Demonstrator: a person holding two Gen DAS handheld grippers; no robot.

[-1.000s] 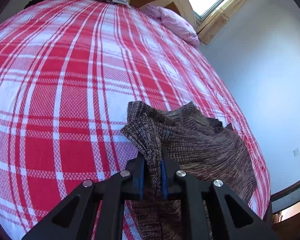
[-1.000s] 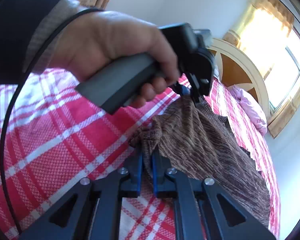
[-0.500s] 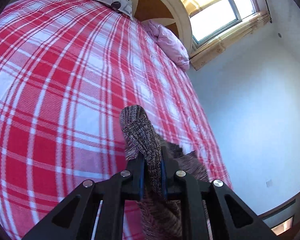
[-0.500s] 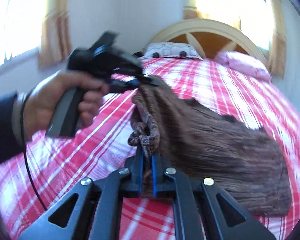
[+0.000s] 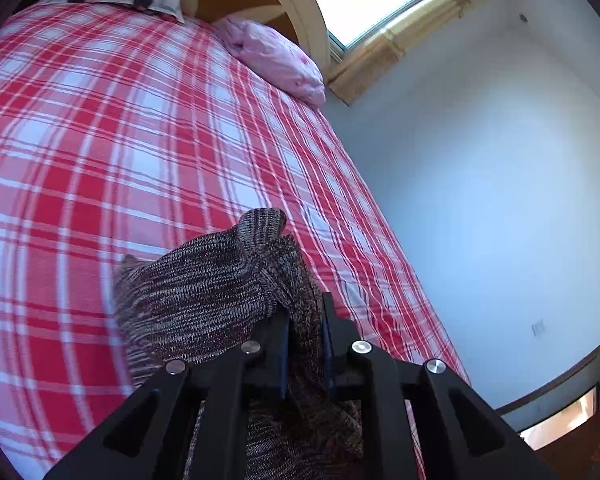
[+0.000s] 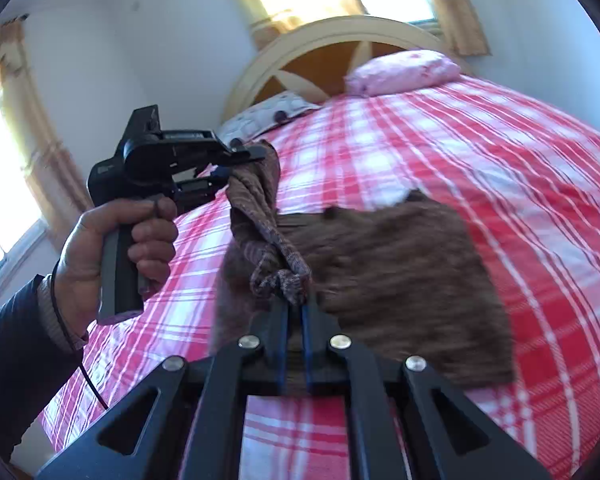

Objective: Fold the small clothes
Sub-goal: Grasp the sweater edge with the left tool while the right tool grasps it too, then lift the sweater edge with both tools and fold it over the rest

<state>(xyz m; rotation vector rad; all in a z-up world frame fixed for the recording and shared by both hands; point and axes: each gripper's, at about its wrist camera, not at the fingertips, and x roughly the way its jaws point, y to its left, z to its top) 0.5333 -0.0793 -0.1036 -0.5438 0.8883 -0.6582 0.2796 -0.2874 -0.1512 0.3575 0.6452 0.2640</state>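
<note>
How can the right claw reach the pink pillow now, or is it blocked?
Probably not: the right claw is shut on the brown knit garment, and the pink pillow lies far off at the headboard.

A brown knit garment (image 6: pixel 400 280) is held lifted above a red-and-white plaid bedspread (image 6: pixel 500 152), one bunched corner clamped by the right gripper (image 6: pixel 295 308). Another corner is pinched by the left gripper (image 6: pixel 236 164), which is gripped by a hand (image 6: pixel 112 248). A pink pillow (image 6: pixel 404 70) is seen against the headboard (image 6: pixel 324 52).

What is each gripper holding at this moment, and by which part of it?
Both hold the brown knit garment. The left gripper and the right gripper each pinch a bunched bit of its edge, with the rest draped over the plaid bed.
</note>
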